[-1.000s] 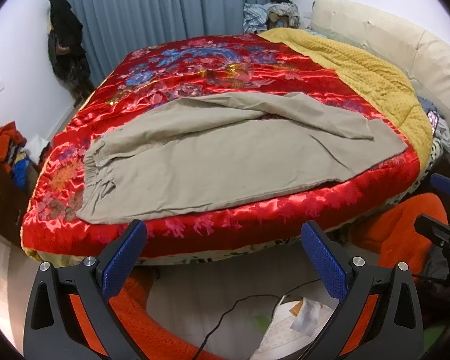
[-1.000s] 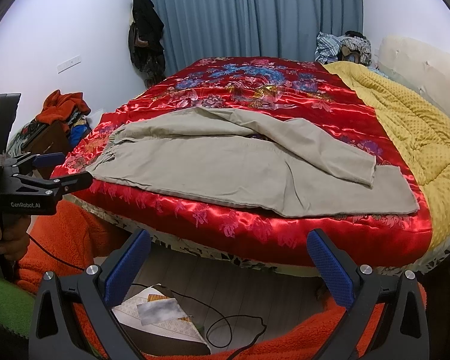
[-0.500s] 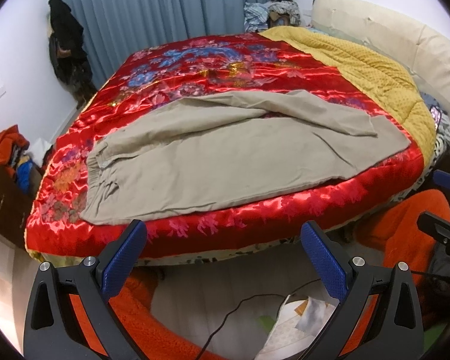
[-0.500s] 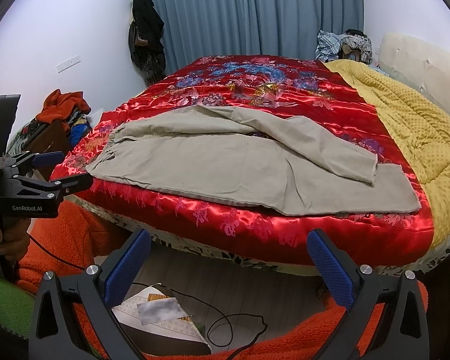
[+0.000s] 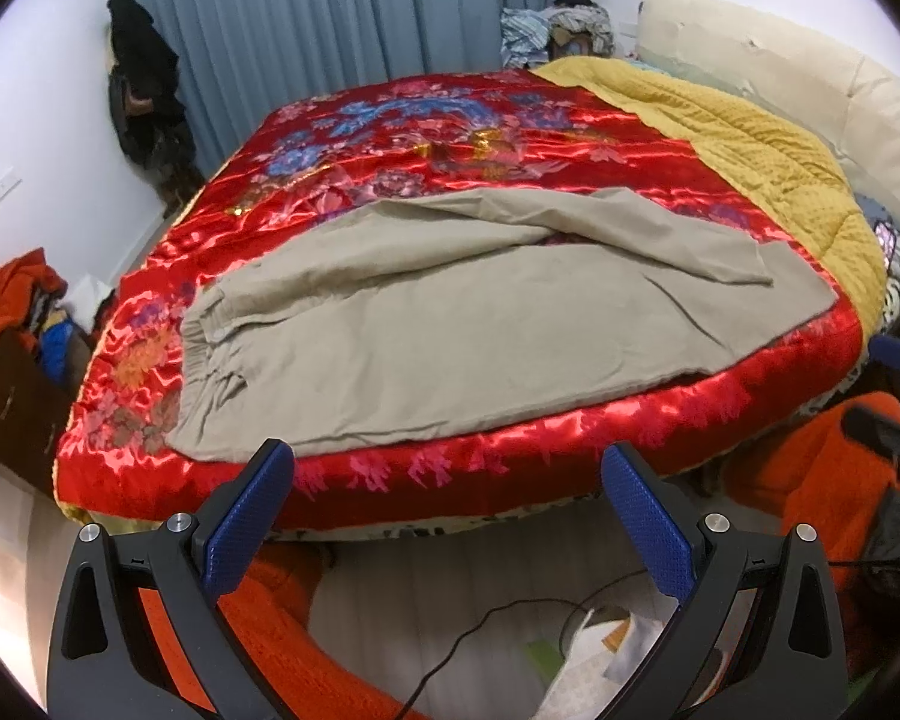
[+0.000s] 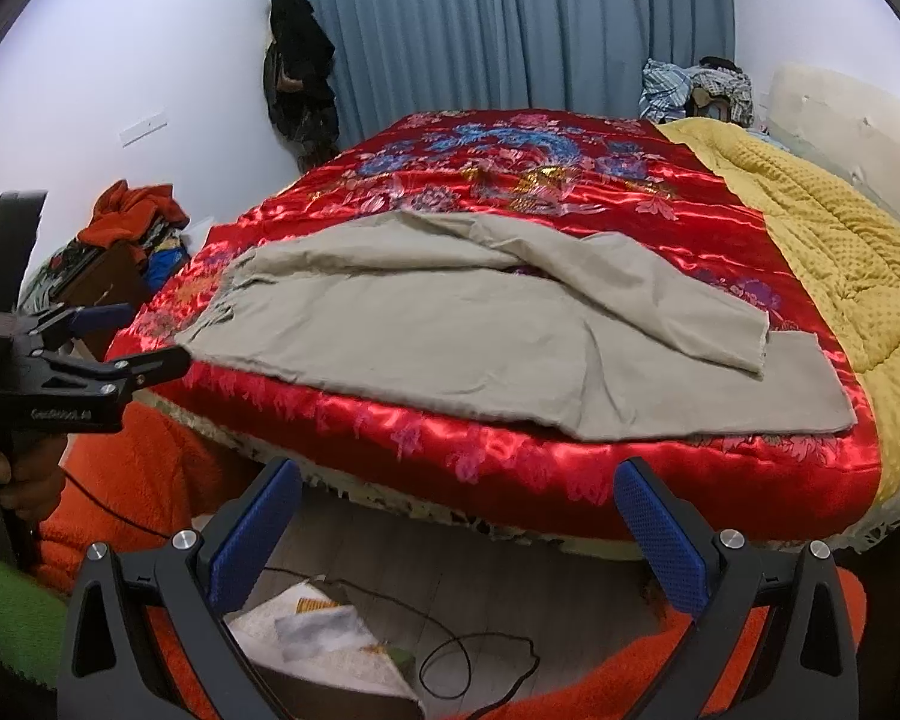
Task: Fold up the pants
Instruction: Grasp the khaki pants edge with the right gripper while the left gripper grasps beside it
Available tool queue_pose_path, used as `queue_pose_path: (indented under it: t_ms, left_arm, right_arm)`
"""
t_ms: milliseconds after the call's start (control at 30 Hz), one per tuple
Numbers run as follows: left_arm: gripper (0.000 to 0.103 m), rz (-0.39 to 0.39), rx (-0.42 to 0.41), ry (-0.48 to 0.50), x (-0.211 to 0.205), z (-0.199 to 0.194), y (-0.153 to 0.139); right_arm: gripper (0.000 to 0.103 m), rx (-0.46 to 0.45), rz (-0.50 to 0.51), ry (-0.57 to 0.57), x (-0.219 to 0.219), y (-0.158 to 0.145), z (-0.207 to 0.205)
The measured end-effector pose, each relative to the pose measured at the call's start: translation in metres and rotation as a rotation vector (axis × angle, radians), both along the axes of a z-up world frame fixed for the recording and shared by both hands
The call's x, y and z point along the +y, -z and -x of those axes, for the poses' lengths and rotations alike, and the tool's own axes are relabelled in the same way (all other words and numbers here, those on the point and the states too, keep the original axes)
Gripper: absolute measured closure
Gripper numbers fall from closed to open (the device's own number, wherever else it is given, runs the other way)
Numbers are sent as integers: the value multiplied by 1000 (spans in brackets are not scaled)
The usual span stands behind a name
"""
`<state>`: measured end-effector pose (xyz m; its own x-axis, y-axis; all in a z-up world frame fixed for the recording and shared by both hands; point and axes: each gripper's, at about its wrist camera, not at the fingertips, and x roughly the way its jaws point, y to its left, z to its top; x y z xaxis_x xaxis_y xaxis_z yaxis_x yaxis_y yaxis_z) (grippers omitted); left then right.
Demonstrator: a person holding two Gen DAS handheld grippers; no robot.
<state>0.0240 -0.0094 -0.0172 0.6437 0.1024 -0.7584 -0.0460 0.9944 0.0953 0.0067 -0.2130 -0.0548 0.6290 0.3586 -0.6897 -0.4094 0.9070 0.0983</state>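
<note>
Red satin bed now looms closer: both spread tools, left tool and right tool, approach the unfolded pants, empty.

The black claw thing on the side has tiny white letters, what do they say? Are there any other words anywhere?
"GenRobot.AI" is my best reading of the blurred white print on the side of the left claw, seen in the right wrist view.
No other words show: none on the pants, the red bedspread or the papers on the floor, whose print is too small to read.
</note>
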Motion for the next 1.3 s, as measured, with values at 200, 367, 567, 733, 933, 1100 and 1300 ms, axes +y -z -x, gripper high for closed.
queue_pose_path:
  t_ms: [200,367,567,733,933,1100,1300]
  left_arm:
    - [1,9,4,-2,1,-7,0]
    - [1,3,25,-15,2,-10,3]
    - [1,14,64,-53,8,-21,9]
    - [1,9,93,-63,9,-30,15]
    - [1,74,78,-80,33,-63,18]
    - [1,336,-10,-96,79,-134,12]
    - [1,611,32,-100,116,-243,40]
  right_arm:
    - [0,-134,125,26,-35,12,-62]
    - [11,-94,315,64,-86,67,-164]
    - [29,35,513,25,-116,134,-255]
    - [97,23,612,4,-116,146,-286]
    - [98,-202,370,176,-113,21,-275]
    - [98,-401,247,141,-89,-69,-206]
    - [98,-479,222,101,-60,-102,-161]
